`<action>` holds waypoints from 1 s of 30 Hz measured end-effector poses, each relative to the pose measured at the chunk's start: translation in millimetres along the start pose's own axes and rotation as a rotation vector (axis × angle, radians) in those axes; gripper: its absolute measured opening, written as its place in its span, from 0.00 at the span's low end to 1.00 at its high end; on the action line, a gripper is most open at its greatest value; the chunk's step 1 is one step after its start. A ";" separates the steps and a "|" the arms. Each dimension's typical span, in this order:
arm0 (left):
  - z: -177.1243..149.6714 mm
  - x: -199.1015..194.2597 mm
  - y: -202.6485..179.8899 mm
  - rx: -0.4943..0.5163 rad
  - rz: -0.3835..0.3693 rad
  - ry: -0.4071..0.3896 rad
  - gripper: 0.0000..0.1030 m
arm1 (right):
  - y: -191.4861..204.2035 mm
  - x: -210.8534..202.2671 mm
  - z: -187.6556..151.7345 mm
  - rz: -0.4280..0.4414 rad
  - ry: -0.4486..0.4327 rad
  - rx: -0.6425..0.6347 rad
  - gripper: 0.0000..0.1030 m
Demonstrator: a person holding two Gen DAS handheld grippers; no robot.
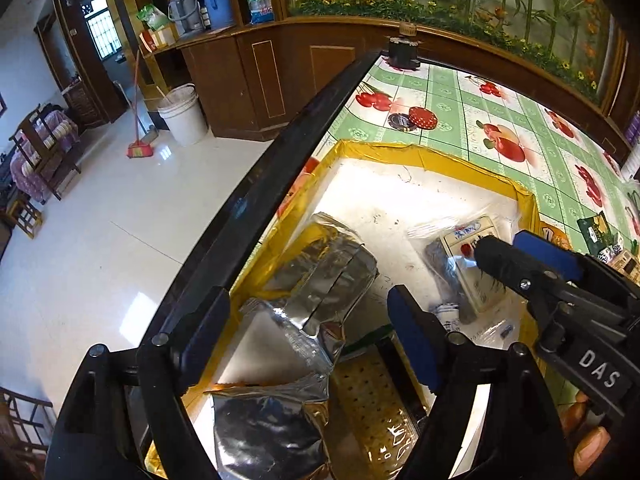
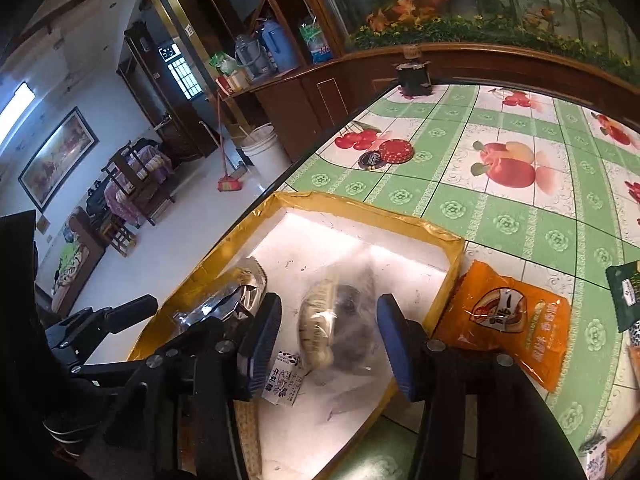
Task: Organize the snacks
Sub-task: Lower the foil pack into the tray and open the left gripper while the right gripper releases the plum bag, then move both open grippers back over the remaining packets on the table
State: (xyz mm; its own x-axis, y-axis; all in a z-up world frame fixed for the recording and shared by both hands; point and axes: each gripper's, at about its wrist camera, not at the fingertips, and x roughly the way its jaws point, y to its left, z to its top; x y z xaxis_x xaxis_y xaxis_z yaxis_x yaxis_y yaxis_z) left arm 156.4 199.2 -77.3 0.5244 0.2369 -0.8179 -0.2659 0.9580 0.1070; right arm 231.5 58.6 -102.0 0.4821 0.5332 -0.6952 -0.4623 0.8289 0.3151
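A white box with yellow taped rim (image 1: 384,151) (image 2: 360,208) sits at the table's left edge. Inside lie silver foil snack packs (image 1: 320,276) (image 2: 224,300), a cracker pack (image 1: 368,400) and a clear bag with a dark and cream snack (image 1: 464,272) (image 2: 340,328). My left gripper (image 1: 308,340) is open above the foil packs. My right gripper (image 2: 326,340) is open just above the clear bag, not gripping it; it also shows in the left wrist view (image 1: 516,252). An orange snack pack (image 2: 508,328) lies on the table right of the box.
The table has a green fruit-print cloth (image 2: 500,208). A red lid and a dark lid (image 2: 394,152) lie beyond the box, a dark pot (image 2: 414,74) at the far edge. A dark green pack (image 2: 626,292) lies at right. The floor drops off left.
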 end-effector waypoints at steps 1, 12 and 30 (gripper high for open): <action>-1.0 -5.0 1.3 -0.003 0.004 -0.016 0.79 | -1.0 -5.1 -0.4 0.006 -0.011 0.004 0.54; -21.1 -66.2 3.0 -0.056 -0.037 -0.171 0.79 | -27.1 -100.3 -20.9 0.002 -0.175 0.078 0.72; -39.0 -101.0 -70.1 0.045 -0.170 -0.179 0.79 | -103.9 -185.2 -99.8 -0.151 -0.212 0.195 0.82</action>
State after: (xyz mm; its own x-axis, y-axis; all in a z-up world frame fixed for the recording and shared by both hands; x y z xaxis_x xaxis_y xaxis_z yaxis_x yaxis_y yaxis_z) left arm 90.5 101.8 -24.3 0.6945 0.0929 -0.7135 -0.1279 0.9918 0.0046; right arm 116.0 -143.1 -70.5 0.6884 0.4077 -0.5999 -0.2318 0.9074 0.3507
